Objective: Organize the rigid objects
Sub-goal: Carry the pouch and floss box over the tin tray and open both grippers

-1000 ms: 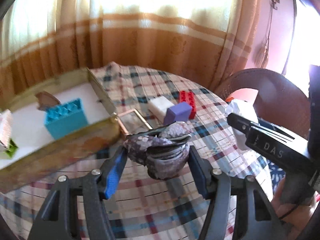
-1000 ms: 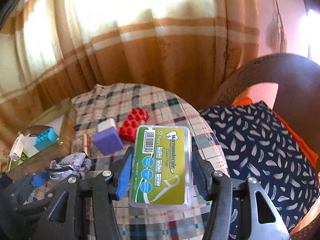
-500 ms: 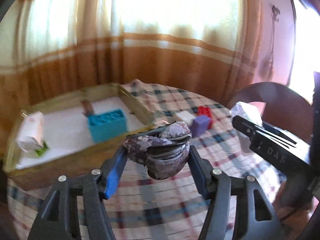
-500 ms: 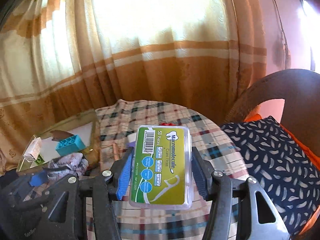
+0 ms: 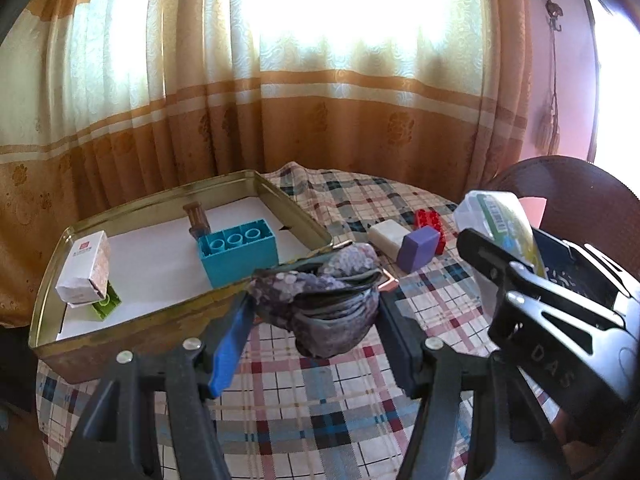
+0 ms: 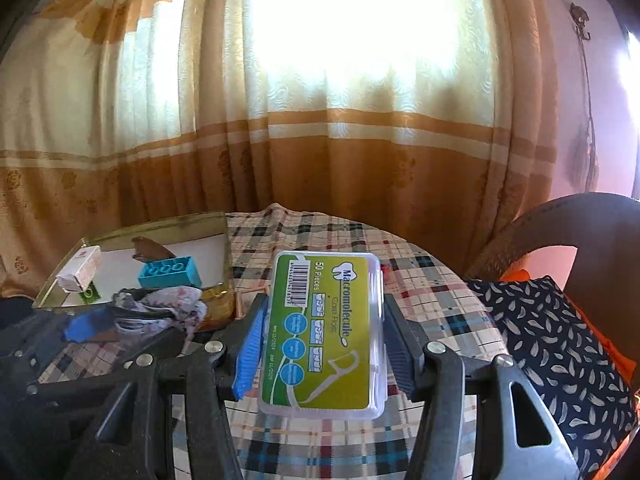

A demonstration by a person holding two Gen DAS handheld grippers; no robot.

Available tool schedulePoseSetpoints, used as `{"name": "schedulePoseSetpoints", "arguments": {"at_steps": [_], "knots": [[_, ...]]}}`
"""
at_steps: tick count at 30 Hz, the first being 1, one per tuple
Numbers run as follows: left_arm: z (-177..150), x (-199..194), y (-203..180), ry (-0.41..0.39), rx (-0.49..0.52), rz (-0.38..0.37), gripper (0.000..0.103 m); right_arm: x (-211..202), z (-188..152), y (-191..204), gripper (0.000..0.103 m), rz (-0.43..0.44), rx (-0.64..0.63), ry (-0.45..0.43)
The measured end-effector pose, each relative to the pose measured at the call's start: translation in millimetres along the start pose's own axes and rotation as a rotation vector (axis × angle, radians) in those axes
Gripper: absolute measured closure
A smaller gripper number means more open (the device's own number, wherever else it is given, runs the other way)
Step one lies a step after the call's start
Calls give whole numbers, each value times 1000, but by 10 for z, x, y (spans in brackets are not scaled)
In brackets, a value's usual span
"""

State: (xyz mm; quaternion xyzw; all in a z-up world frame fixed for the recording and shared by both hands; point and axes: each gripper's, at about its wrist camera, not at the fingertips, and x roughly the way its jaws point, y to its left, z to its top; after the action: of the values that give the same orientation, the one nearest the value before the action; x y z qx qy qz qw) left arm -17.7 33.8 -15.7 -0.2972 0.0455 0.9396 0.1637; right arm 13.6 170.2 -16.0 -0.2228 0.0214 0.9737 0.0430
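Up close, the left gripper [image 5: 316, 312] is clamped on a floral fabric pouch [image 5: 320, 300] held above the plaid tablecloth [image 5: 320, 392], the pouch masking the near wall of the gold tin tray [image 5: 52, 276] at 10 o'clock. The right gripper [image 6: 322, 344] squeezes a green floss-pick box [image 6: 322, 332], which covers most of the table past it. Farther on, the teal block [image 5: 240, 254] half-hides a brown piece [image 5: 196, 218] too small to identify, and a white carton [image 5: 84, 268] covers most of a green block [image 5: 106, 304]; at 1 o'clock, a purple block [image 5: 418, 248] overlaps a white block [image 5: 386, 234] and a red brick [image 5: 430, 220].
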Motion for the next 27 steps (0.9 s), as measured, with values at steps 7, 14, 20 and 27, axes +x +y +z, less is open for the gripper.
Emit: {"name": "schedulePoseSetpoints", "arguments": {"at_steps": [7, 14, 20, 27], "knots": [[-19, -38, -8, -16, 2, 10, 41, -23, -11, 8, 46, -9, 13, -10], [-1, -35, 106, -27, -42, 54, 41, -29, 4, 9, 46, -7, 18, -13], [-6, -17, 315, -22, -117, 100, 41, 33, 17, 94, 46, 39, 48, 2], [15, -49, 491, -63, -139, 168, 41, 70, 86, 374, 46, 75, -16, -33]]}}
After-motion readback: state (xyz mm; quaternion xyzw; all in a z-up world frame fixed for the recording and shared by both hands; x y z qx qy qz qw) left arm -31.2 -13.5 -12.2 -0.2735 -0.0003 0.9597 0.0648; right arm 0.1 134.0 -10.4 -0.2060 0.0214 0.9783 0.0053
